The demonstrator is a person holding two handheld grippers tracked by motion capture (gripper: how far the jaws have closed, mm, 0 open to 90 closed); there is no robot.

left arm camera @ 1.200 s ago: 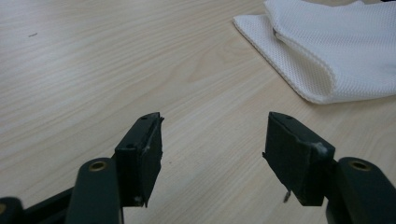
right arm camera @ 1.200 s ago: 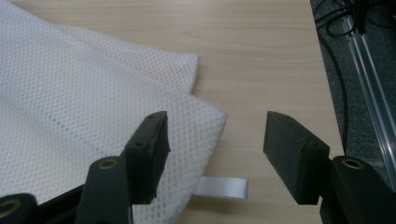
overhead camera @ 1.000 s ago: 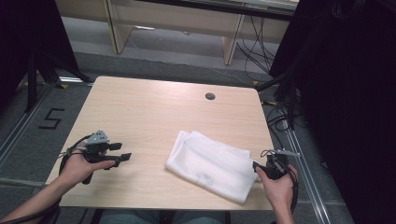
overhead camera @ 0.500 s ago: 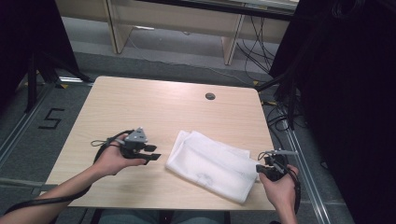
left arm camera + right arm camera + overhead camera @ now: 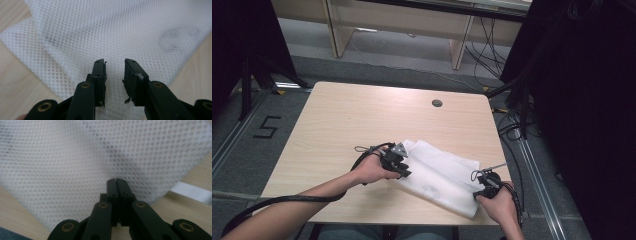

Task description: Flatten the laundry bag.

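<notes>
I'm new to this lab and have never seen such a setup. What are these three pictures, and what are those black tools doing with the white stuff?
A person sits at a wooden table holding a hand-operated gripper in each hand. The high view looks down from above; each of the other two pictures comes from a camera riding on one gripper, looking along its black jaws. On the table lies a white mesh cloth. The left gripper sits at the cloth's left edge; its jaws have just been closing but still stand apart over the mesh. The right gripper is shut at the cloth's right corner; whether mesh is pinched I cannot tell.
</notes>
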